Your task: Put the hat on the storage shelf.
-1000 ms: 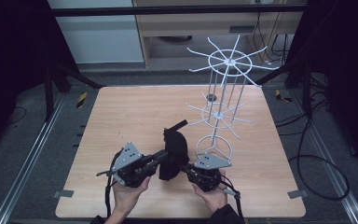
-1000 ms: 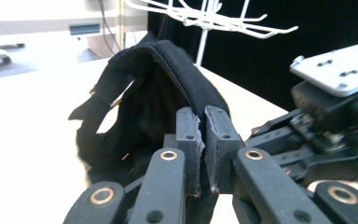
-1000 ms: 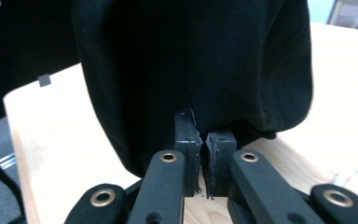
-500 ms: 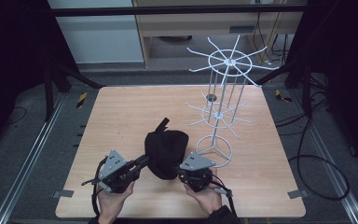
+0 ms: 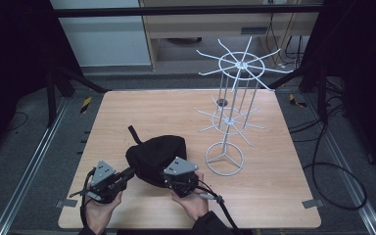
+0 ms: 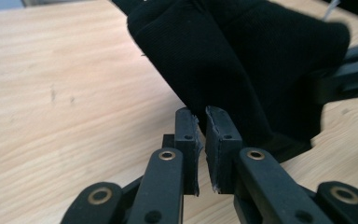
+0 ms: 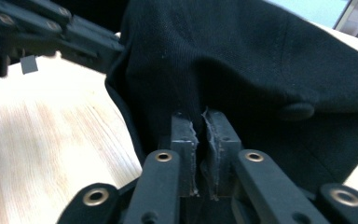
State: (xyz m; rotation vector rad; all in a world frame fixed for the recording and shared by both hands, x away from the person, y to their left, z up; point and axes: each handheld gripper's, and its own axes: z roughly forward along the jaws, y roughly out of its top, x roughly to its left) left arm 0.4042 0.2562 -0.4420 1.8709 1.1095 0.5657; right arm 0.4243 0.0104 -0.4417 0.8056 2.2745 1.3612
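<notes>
A black cap (image 5: 156, 154) lies low on the wooden table (image 5: 284, 196), near the front edge, with its strap (image 5: 134, 134) pointing away to the far left. My left gripper (image 5: 129, 172) meets the cap's left edge. In the left gripper view the jaws (image 6: 201, 116) are pinched together on the edge of the cap (image 6: 242, 60). My right gripper (image 5: 170, 177) sits at the cap's near right side. In the right gripper view its jaws (image 7: 200, 116) are shut on a fold of the black fabric (image 7: 261, 56), and the other gripper (image 7: 51, 32) shows at the upper left.
A white wire display rack (image 5: 235, 98) with two tiers of radiating hooks stands right of the cap, its ring base (image 5: 224, 159) close to my right gripper. Bare wood stretches over the far left of the table (image 5: 127, 107). Cables trail from both grippers toward the front edge.
The cap, held up narrow and upright a second ago, has come down and spread wider. Both grippers have drawn back toward the front edge with it.
</notes>
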